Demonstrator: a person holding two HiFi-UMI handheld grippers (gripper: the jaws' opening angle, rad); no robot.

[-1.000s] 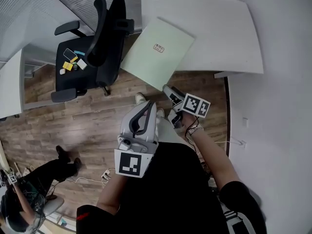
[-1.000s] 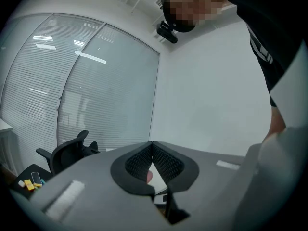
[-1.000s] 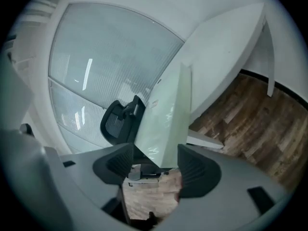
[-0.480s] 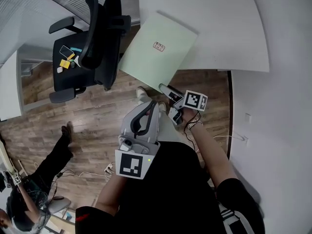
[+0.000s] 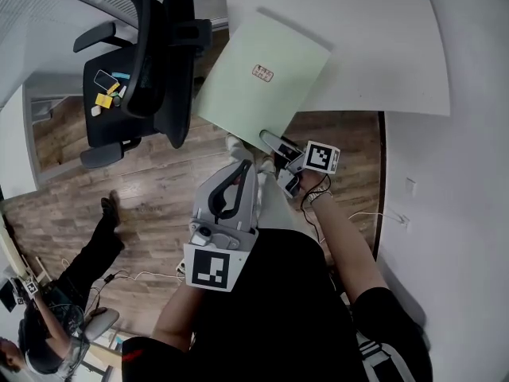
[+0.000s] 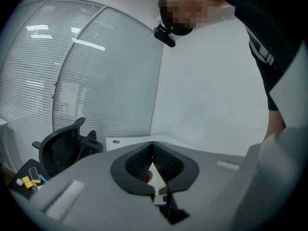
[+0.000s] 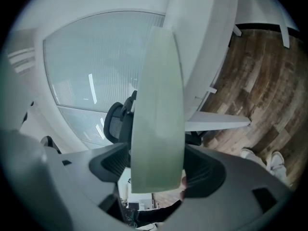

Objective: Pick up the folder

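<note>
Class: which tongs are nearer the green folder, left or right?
Right. The right tongs, jaws just opening, have a corner of the folder between them; the left tongs, shut, sit short of it.

Green folder [image 7: 159, 105], between just-opened gripper [image 7: 159, 168] jaws

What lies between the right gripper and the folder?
Nothing. In the right gripper view the folder already has a corner between the jaws of the right gripper, which have just been opening and stand wide apart.
</note>
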